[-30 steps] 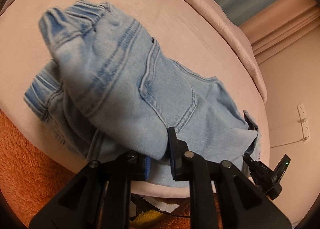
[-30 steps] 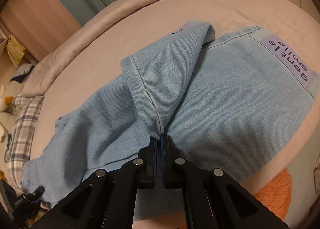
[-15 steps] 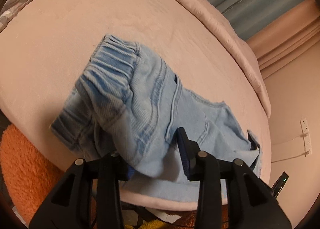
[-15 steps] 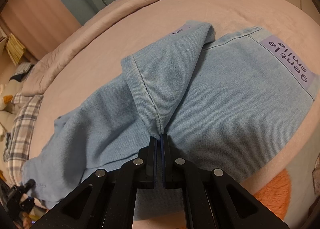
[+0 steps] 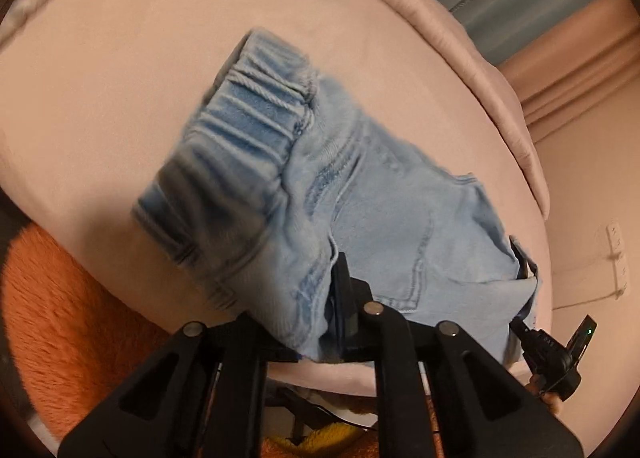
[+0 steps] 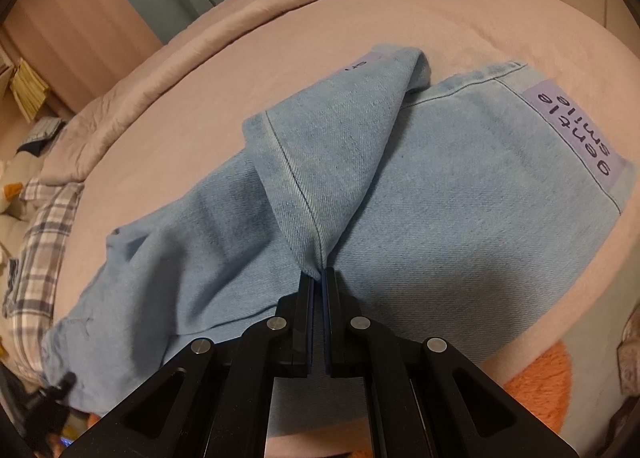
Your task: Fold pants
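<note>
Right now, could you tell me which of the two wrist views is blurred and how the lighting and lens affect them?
Left wrist view: the jeans are smeared by motion blur, worst at the waistband; the left gripper stays sharp. Right wrist view: crisp, the purple label readable. Both: warm dim light, fisheye bending the bed edge, dark vignetted corners.

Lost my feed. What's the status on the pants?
Left claw just closed on waistband end. Right claw shut on leg seam. Pants half-bunched on bed. Nothing blocking.
</note>
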A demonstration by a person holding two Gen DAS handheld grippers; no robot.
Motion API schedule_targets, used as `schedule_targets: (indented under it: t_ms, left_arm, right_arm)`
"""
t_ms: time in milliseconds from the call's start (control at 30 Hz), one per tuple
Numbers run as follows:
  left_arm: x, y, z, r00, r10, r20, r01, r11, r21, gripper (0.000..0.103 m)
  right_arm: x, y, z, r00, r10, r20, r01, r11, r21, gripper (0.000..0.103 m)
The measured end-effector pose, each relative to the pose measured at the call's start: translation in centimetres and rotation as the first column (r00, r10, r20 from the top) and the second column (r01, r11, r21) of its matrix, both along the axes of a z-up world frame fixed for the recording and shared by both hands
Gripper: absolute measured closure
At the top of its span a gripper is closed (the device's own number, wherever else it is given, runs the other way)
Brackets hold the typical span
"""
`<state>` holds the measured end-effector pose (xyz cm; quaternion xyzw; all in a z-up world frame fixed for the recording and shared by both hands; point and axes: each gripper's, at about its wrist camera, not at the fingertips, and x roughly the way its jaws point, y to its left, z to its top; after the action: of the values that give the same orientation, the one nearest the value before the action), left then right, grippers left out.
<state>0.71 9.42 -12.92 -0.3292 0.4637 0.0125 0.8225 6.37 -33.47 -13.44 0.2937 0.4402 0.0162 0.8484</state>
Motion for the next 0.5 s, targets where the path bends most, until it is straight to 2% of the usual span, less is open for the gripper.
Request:
schedule_targets:
  t_ms: [100, 167, 300, 333, 367, 433, 500]
  left_arm:
    - [0.2, -0.4, 0.2, 1.0, -0.003, 0.0, 0.003, 0.999, 0.037, 0.089]
    - [0.3, -0.7, 0.3, 1.0, -0.003, -0.003, 0.003, 0.998, 0.058, 0.089]
    - [0.5, -0.3, 0.1, 1.0, 0.001, 0.0, -0.001, 0.999, 0.039, 0.089]
    - [0.6, -0.3, 0.1, 1.0, 0.003, 0.0, -0.003, 0.999, 0.032, 0.089]
    - [0.5, -0.3, 0.0, 1.0, 0.003, 0.001, -0.003, 1.0, 0.029, 0.089]
    - [0.5, -0.5, 0.0, 1.0, 0.001, 0.003, -0.001, 1.0, 0.031, 0.089]
    - [0.4, -0.4, 0.0, 1.0, 0.002, 0.005, -0.002, 1.0, 0.03, 0.089]
  right_arm:
    - [0.4, 0.4, 0.5, 1.0, 0.016, -0.013, -0.017, 0.999, -0.041, 0.101]
    - [0.4, 0.6, 1.5, 0.999, 0.031, -0.021, -0.033, 0.995, -0.099, 0.101]
    - [-0.4, 0.3, 4.4, 0.997, 0.06, 0.04, -0.053, 0.985, -0.165, 0.1]
    - [-0.5, 0.1, 5.4, 0.996, 0.064, 0.061, -0.052, 0.981, -0.187, 0.092]
    - [-0.4, -0.2, 5.9, 0.995, 0.068, 0.077, -0.052, 0.979, -0.197, 0.075]
    - [0.7, -0.6, 7.1, 0.992, 0.073, 0.1, -0.049, 0.973, -0.225, 0.059]
    - [2.1, -0.5, 7.7, 0.991, 0.086, 0.103, -0.055, 0.961, -0.272, 0.059]
